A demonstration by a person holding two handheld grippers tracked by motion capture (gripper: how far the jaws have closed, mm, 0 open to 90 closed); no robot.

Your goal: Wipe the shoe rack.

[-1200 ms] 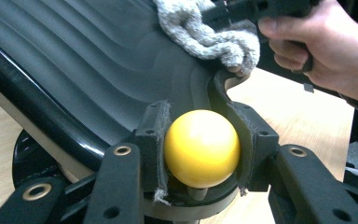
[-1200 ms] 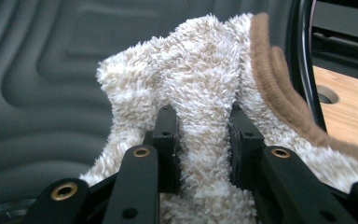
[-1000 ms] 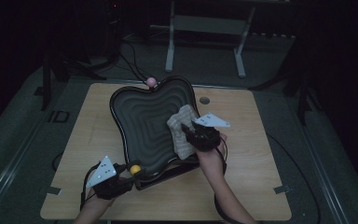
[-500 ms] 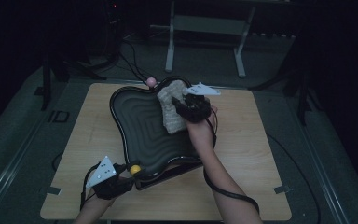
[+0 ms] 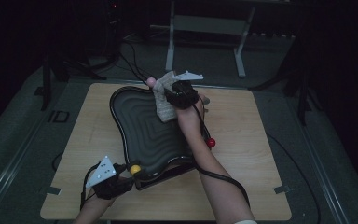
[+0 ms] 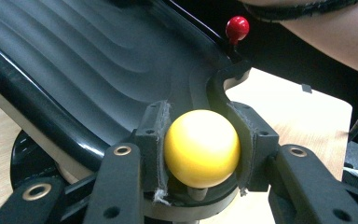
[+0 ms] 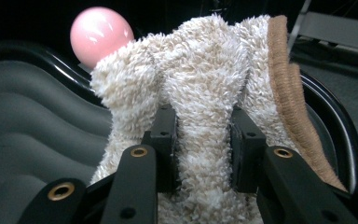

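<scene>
Between the jaws of the right tool (image 7: pixel 200 154), fluffy cream cloth (image 7: pixel 205 93) pinched tight, pressed on the far rim of the black ridged tray (image 5: pixel 142 126), pink knob (image 7: pixel 101 33) just beyond, left tool (image 6: pixel 200 149) clamped on the yellow knob (image 6: pixel 201 147) at the tray's near edge, wooden tabletop (image 5: pixel 242 130) beneath.

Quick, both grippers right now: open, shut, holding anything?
Left gripper: shut on the yellow ball knob at the black tray's near edge.
Right gripper: shut on the fluffy cream cloth, at the tray's far end.
</scene>
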